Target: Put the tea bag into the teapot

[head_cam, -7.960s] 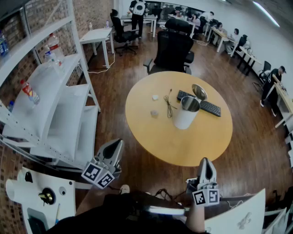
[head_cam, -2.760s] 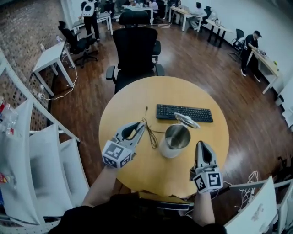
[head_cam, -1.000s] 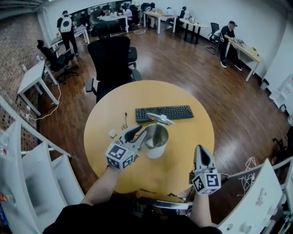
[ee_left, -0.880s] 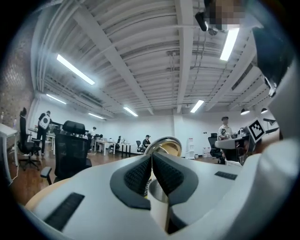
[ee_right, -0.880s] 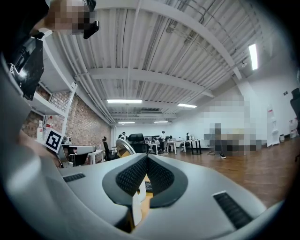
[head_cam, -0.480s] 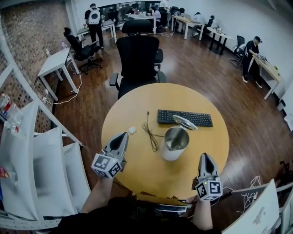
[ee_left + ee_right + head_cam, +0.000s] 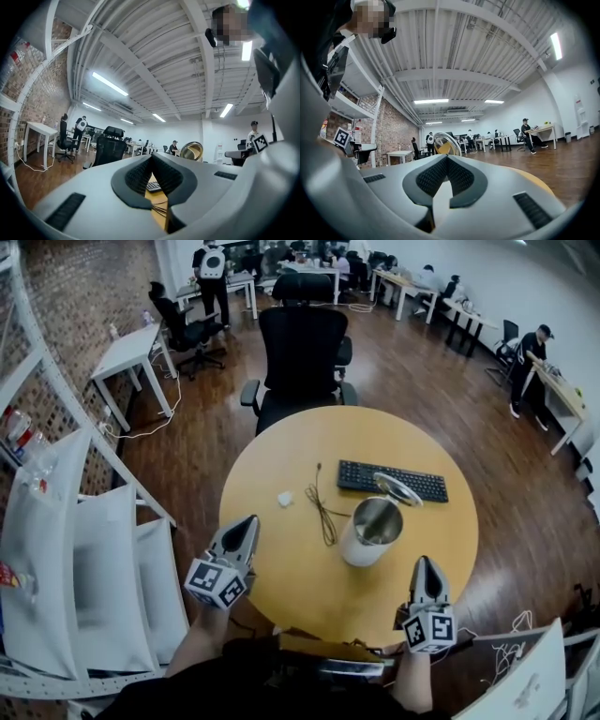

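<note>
A white teapot (image 7: 367, 537) stands on the round yellow table (image 7: 281, 568) with its metal mouth open and its lid (image 7: 398, 488) tipped back. What is inside the pot is too small to tell. A small white tea bag (image 7: 285, 499) lies on the table to the left of the pot. My left gripper (image 7: 250, 520) hovers at the table's near left edge, shut and empty. My right gripper (image 7: 422, 562) is at the near right edge, also shut with nothing in it. The left gripper view shows pads meeting (image 7: 151, 157) and the lid (image 7: 192, 151) beyond. In the right gripper view the jaws (image 7: 446, 158) touch.
A black keyboard (image 7: 392, 481) lies behind the pot, and a dark cable (image 7: 323, 507) runs across the table between tea bag and pot. A black office chair (image 7: 302, 352) stands at the table's far side. White shelving (image 7: 84, 549) is close on the left.
A second ago my left gripper was open at the teapot's rim. It has since drawn back to the table's near left edge and shut. The right gripper has stayed in place.
</note>
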Tool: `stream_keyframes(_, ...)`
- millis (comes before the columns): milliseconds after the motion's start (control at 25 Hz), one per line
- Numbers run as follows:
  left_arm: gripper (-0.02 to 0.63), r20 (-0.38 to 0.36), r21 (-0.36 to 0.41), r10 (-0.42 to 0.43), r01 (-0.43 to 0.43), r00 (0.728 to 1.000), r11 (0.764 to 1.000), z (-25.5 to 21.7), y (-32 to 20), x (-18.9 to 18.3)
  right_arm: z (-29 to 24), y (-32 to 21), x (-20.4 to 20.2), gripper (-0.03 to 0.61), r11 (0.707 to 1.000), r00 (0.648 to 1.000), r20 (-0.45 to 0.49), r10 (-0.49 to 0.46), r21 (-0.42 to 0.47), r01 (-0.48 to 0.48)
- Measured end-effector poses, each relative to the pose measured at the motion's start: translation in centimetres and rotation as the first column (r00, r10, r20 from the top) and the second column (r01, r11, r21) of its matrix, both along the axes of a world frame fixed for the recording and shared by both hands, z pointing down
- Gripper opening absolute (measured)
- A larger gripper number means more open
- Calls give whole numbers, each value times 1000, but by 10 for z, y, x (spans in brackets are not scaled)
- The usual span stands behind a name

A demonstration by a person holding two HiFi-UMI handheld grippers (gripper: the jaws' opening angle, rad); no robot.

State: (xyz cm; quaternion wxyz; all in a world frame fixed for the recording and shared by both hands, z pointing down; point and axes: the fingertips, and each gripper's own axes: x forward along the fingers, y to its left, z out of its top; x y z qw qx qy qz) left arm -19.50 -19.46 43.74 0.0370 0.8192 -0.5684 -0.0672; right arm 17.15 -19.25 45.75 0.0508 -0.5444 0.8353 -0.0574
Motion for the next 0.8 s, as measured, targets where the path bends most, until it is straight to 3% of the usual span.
stream_keyframes(280,5,21,14,41,-42,999,999,-5,-2,10,-1,0,0,2,1000,1000,4,12,10,-12)
stream_keyframes(520,3,-34,9,34,-34,999,999,0,-4,9,0,-1,3,2,1000,1000,7,23,11,-23)
stream_keyframes(800,4,-31,10,30,-30,999,999,2,-5,5,-3,-6,-2,2,1000,1000,3,20,15,-20)
